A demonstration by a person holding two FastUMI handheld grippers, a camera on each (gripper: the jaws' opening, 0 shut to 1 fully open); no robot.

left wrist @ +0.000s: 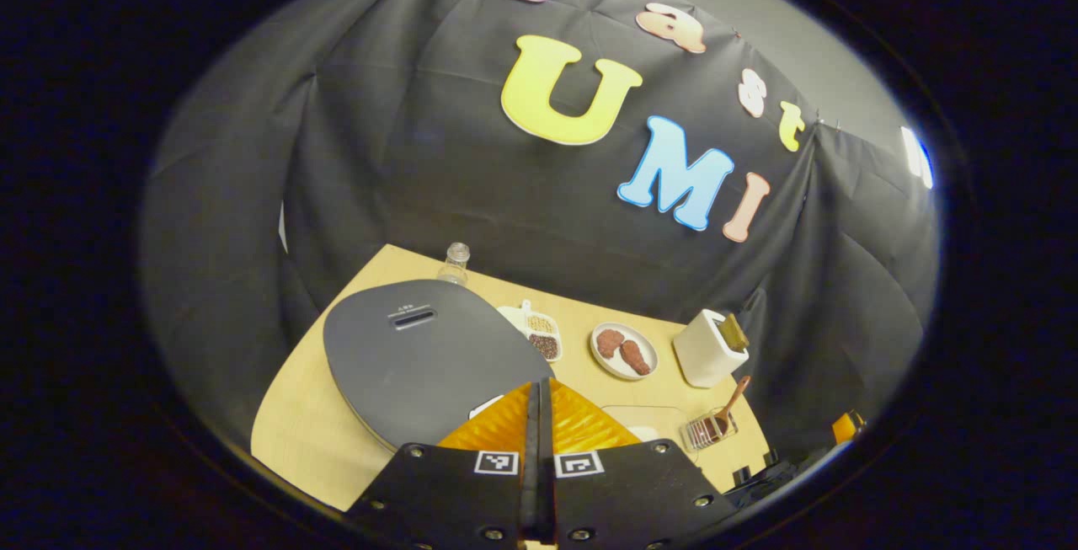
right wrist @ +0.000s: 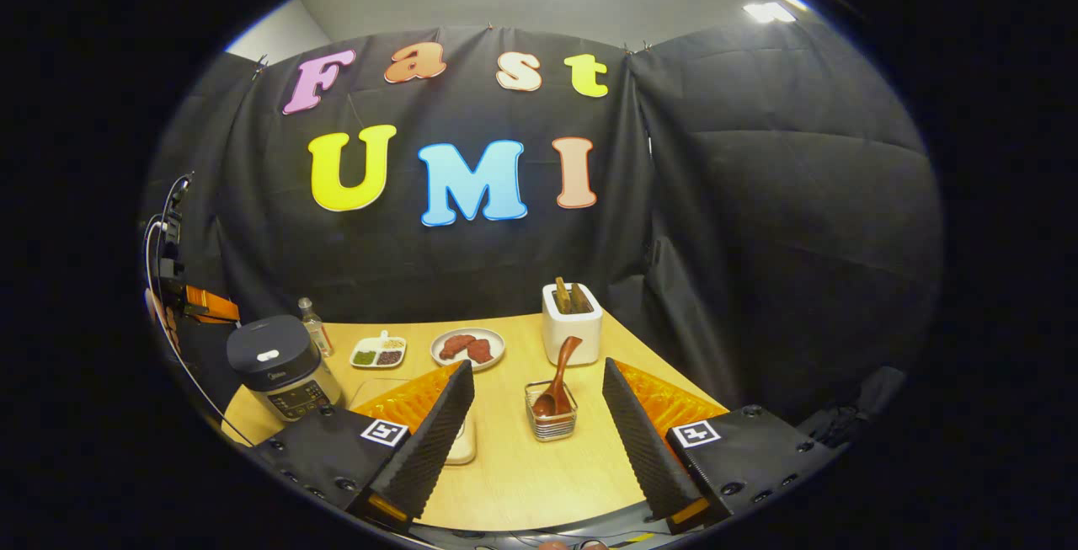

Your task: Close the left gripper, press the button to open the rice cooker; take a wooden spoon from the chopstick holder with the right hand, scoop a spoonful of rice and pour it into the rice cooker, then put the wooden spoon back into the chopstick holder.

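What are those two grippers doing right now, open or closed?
Left gripper: closed, holding nothing, above the dark grey rice cooker lid.
Right gripper: open, empty.

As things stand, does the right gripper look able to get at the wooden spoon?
Probably yes. The right gripper has its jaws wide open, with the wooden spoon standing in a small clear holder straight ahead between them and bare table in front.
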